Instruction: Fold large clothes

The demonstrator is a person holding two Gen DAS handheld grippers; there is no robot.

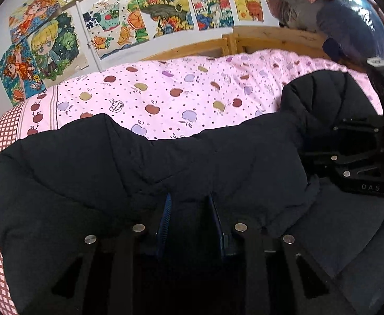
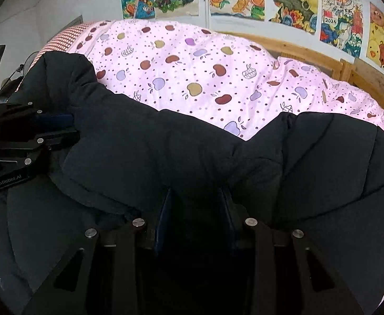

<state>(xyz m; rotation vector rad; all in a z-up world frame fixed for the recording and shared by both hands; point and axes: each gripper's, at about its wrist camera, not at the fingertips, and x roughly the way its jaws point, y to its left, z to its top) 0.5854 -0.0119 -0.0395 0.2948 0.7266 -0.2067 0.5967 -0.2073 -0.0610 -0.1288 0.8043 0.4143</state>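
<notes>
**Both jaws pinching the black padded coat on the bed**

My left gripper (image 1: 189, 210) is clenched on a thick fold of the black padded coat (image 1: 139, 173), the dark fabric bunched between its blue pads. My right gripper (image 2: 194, 204) grips a fold of the same coat just as tightly. From each wrist I see the other gripper close beside it, also buried in the coat's edge. The coat lies across the near side of the bed, over a pink apple-print cover (image 1: 170, 92). Beyond it runs a wooden bed frame (image 2: 310, 52), and colourful drawings (image 1: 128, 23) hang on the wall.
</notes>
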